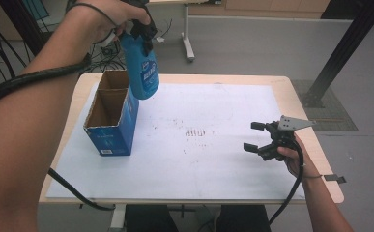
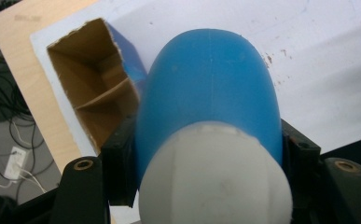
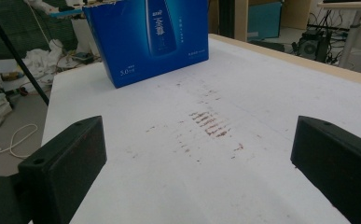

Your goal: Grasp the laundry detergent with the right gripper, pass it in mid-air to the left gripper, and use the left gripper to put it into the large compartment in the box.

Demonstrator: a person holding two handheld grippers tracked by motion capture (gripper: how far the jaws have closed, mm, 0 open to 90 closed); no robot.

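High view: the table (image 1: 291, 84) carries a white sheet (image 1: 223, 164) covering most of its top, with bare wood showing along the far and right edges. A blue cardboard box (image 1: 112, 133) stands upright at the left of the sheet, open at the top and split by a divider into a near and a far compartment; what can be seen of both looks empty. The left claw (image 1: 143, 31) is raised above the far left of the table, clamped on a blue bottle (image 1: 141, 67) that hangs neck up, its base just above the box's far right corner. In the left gripper view the bottle's white cap (image 2: 215, 182) sits between the jaws. The right claw (image 1: 257, 136) hovers near the right edge, jaws spread wide with nothing between them. Brown stains (image 1: 196, 131) mark the open middle of the sheet.
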